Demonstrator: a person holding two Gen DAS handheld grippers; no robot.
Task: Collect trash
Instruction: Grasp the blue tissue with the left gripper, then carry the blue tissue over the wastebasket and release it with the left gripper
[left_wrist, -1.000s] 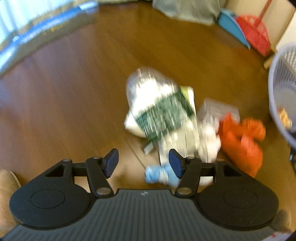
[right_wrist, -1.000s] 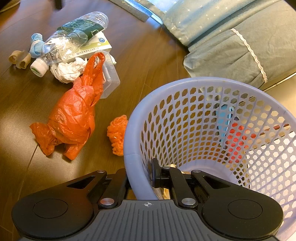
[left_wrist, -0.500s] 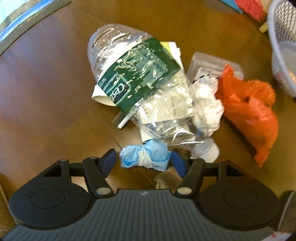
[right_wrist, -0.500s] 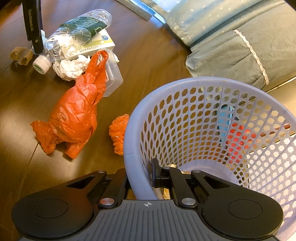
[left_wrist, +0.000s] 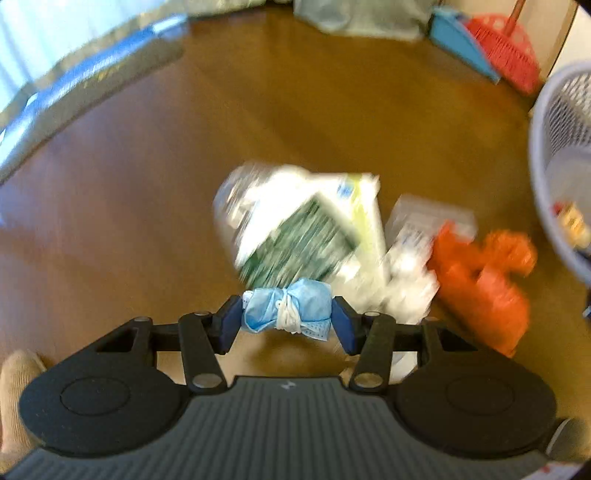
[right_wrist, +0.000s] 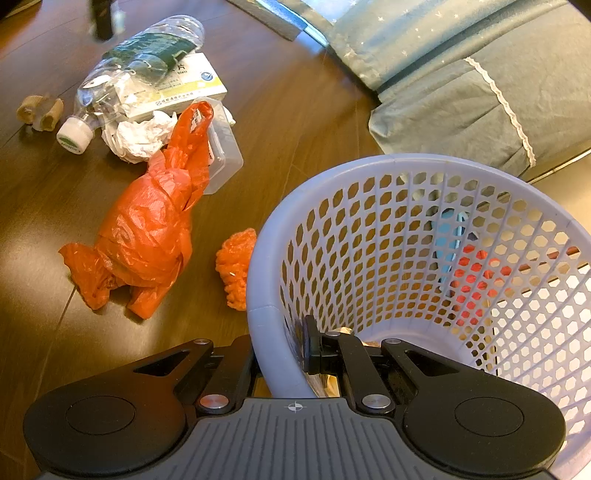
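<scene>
Currently the left gripper (left_wrist: 288, 325) is pinching a balled mask (left_wrist: 287, 310) endwise; it risks slipping out. The right gripper (right_wrist: 280, 350) is clamping the basket (right_wrist: 406, 166) rim.

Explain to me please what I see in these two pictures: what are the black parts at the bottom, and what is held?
The black parts are no robot. A person holds one hand-held gripper in each hand, and a camera on each looks forward along its two fingers.

The left hand-held gripper is shut on a rolled blue face mask. That view is blurred.

The right hand-held gripper is shut on the rim of the lilac basket, one finger outside the wall and one inside.

On the wooden floor lie a crushed plastic bottle, a white box, crumpled paper, a clear plastic container and an orange plastic bag.
</scene>
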